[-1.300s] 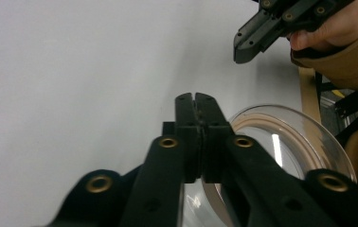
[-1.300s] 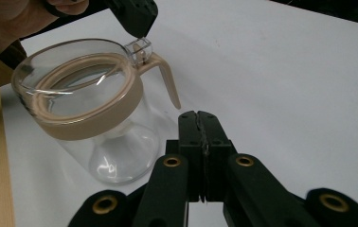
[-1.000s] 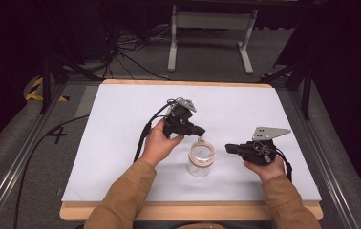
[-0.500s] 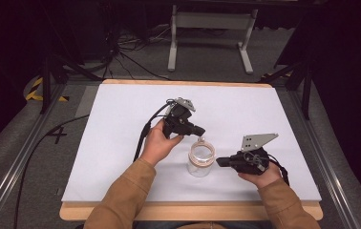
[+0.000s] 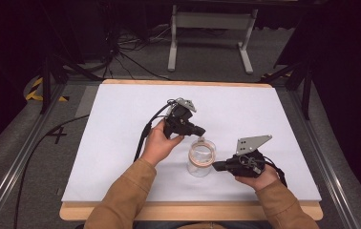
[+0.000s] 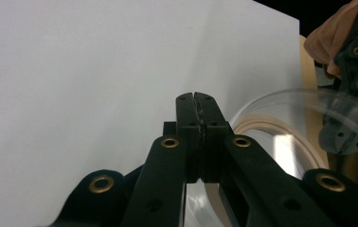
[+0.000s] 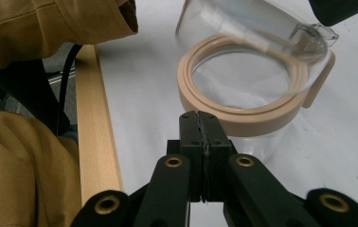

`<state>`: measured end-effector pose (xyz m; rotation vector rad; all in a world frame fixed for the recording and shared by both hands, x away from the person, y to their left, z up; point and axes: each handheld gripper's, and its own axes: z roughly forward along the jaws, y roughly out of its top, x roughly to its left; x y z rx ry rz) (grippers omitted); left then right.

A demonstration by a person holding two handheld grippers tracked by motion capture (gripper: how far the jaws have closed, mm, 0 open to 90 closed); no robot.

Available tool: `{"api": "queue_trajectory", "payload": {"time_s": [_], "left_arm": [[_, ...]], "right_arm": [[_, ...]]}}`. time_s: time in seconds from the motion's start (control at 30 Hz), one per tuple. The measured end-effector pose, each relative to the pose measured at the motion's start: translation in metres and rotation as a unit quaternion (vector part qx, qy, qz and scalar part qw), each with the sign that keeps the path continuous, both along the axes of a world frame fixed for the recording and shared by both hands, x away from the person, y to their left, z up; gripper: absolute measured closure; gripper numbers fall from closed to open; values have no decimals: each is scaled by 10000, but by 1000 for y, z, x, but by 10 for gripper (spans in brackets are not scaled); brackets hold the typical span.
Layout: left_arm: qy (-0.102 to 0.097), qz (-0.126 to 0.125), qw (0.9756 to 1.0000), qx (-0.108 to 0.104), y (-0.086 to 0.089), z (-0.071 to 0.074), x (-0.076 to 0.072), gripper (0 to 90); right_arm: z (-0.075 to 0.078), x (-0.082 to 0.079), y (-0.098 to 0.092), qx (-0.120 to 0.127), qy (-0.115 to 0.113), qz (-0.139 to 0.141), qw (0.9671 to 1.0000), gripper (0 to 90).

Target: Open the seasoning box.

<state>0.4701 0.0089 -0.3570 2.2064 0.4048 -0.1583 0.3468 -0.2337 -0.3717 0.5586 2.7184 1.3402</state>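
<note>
Right gripper (image 5: pixel 217 166): jaws clenched, empty, tips just beside clear jar (image 5: pixel 201 159) near table's (image 5: pixel 121 109) front edge. Left gripper (image 5: pixel 198 130): clenched, empty, above the rim. Risk: closed tips nudging light jar over.

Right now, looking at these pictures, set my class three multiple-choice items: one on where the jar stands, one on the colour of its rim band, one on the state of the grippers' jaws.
1. Where does the clear jar stand?
A. between the two grippers, on the white table top
B. on the floor
C. at the table's far left corner

2. What colour is the jar's rim band?
A. blue
B. beige
C. black

3. How do the jaws of the left gripper and right gripper stand?
A. both wide open
B. one open, one closed
C. both closed, holding nothing

Answers: 1 A, the high view shows the jar flanked by the grippers; 2 B, the right gripper view shows a beige ring; 3 C, each gripper view shows its jaws pressed together, empty.
</note>
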Motion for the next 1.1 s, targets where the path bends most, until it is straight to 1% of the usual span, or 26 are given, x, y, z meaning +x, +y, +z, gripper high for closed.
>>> {"api": "queue_trajectory", "payload": {"time_s": [0.03, 0.1, 0.13, 0.2, 0.23, 0.27, 0.33, 0.37, 0.4, 0.47, 0.53, 0.6, 0.63, 0.67, 0.73, 0.77, 0.8, 0.93, 0.97, 1.0, 1.07, 1.1], "left_arm": [[28, -25, 10000, 81, 0, 0, 0, 898], [32, -4, 10000, 72, 0, -1, 1, 898], [32, -4, 10000, 72, 0, -1, 1, 898], [83, -27, 10000, 13, 0, -1, 1, 898], [83, -27, 10000, 13, 0, -1, 1, 897], [58, -40, 10000, 0, 1, -1, 2, 898], [54, -40, 10000, 6, 1, -1, 1, 897], [65, -31, 10000, -1, 1, -1, 1, 897], [76, -45, 10000, -8, 1, -1, 1, 898], [63, -55, 10000, -7, 1, -1, 1, 897], [90, -75, 9999, -14, 2, 0, 2, 896], [49, 4, 10000, 10, 3, 0, 2, 894], [49, 4, 10000, 10, 3, 0, 2, 868], [20, 69, 10000, 32, 4, 1, 2, 868], [-6, 132, 9999, -39, 8, 2, 2, 857], [-8, 197, 9997, -133, 13, 4, 2, 857], [-8, 197, 9997, -133, 13, 4, 2, 857], [-97, 325, 9992, -193, 27, 11, -1, 858], [-115, 401, 9988, -268, 31, 13, -3, 858], [-129, 423, 9987, -270, 34, 14, -4, 858], [-174, 512, 9980, -324, 43, 17, -9, 858], [-194, 565, 9977, -318, 50, 20, -12, 857]], "right_arm": [[0, 0, 0, 11, -11, -10, 10000, 896], [1, -1, 1, 54, -36, -55, 10000, 896], [2, -1, 1, 89, -86, -104, 9999, 896], [2, 0, 2, 185, -137, -197, 9995, 896], [2, 0, 2, 185, -137, -197, 9995, 896], [3, 1, 4, 298, -207, -325, 9988, 896], [4, 1, 4, 339, -238, -369, 9985, 896], [5, 1, 4, 393, -265, -462, 9978, 896], [5, 2, 4, 433, -329, -495, 9973, 897], [7, 2, 3, 491, -372, -564, 9965, 897], [8, 2, 1, 565, -440, -658, 9953, 897], [9, 2, 0, 589, -449, -693, 9948, 897], [9, 2, 0, 599, -467, -700, 9947, 897], [9, 2, 0, 599, -467, -700, 9947, 897], [9, 2, 0, 599, -481, -710, 9945, 897], [10, 1, 0, 622, -540, -721, 9940, 897], [10, 1, -1, 625, -539, -730, 9939, 898], [13, 2, -2, 676, -614, -766, 9929, 898], [13, 2, -3, 693, -651, -759, 9926, 897], [14, 2, -3, 710, -654, -764, 9924, 898], [15, 4, -3, 738, -707, -760, 9919, 897], [17, 5, -3, 800, -742, -756, 9912, 897]]}}
